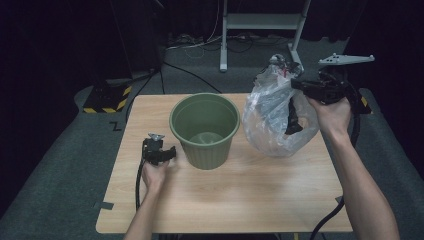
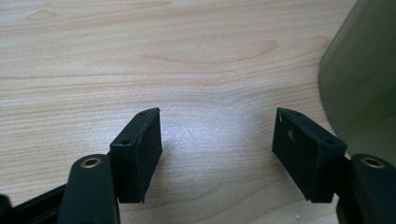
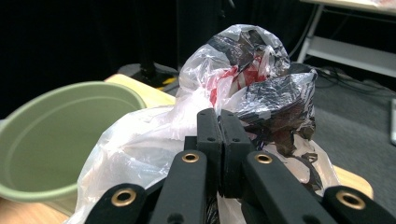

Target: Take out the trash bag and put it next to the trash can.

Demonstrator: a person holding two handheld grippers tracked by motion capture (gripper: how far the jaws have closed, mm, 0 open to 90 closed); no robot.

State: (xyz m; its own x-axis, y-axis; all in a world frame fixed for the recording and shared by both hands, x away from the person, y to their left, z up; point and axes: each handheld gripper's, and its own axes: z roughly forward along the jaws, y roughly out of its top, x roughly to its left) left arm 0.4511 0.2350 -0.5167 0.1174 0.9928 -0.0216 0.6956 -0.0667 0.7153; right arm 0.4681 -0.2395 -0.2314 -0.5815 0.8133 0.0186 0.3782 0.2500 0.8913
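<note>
Looks like early days on lining the bin (image 1: pixel 205 129): the bag (image 1: pixel 277 117) isn't in it yet, it hangs bunched up just right of the bin, bottom about on the worktop (image 1: pixel 240 192). The right tool (image 3: pixel 222 122) is pinched shut on the bag's top. The left tool (image 2: pixel 217 149) sits low by the bin with its jaws wide apart, holding nothing. The right gripper view shows red print in the crumpled plastic, which the high view doesn't really catch.
</note>
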